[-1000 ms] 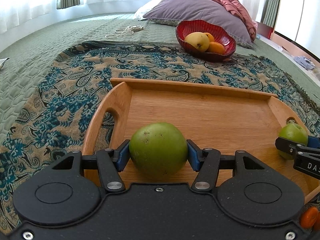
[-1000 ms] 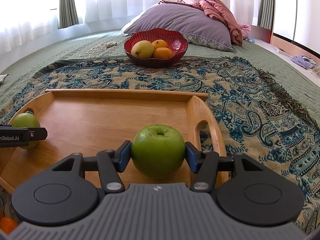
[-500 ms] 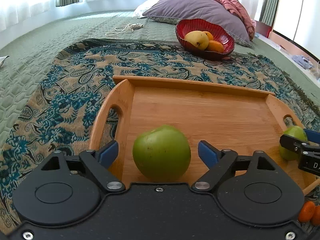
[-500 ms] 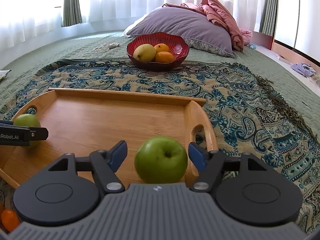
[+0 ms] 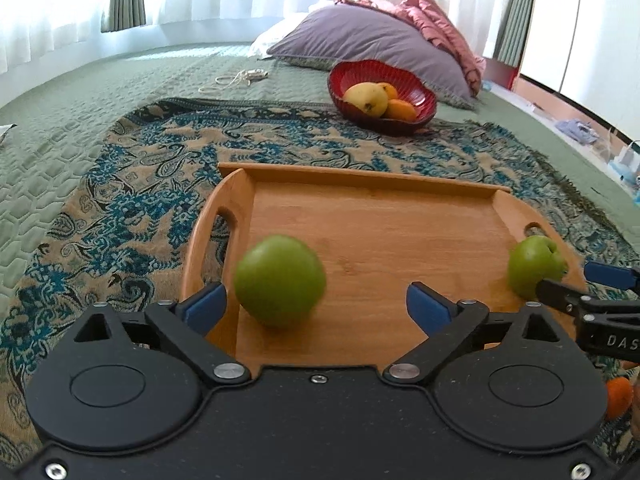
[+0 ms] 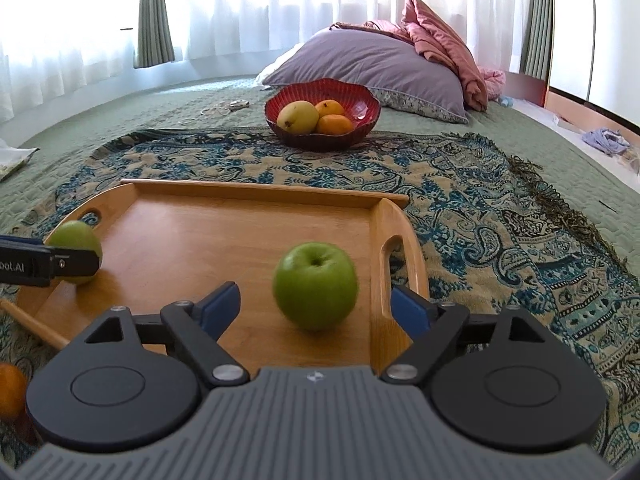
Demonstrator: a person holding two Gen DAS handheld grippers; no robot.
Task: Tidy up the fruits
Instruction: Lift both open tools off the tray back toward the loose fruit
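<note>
Two green apples lie on the wooden tray, one at each end. The smooth green apple sits on the tray floor beside the handle on the left in the left wrist view, between the blue pads of the left gripper; the jaws have just been opening and stand wide, neither pad touching the fruit. The stemmed green apple sits on the floor by the opposite handle, between the pads of the right gripper, whose jaws have likewise just been opening and stand clear of it. Tray otherwise bare wood.

One red bowl, beyond the tray's far rim on the patterned throw, holds one yellow mango and two oranges. Another orange lies off the tray, near its near corner. One purple pillow lies behind the bowl.
</note>
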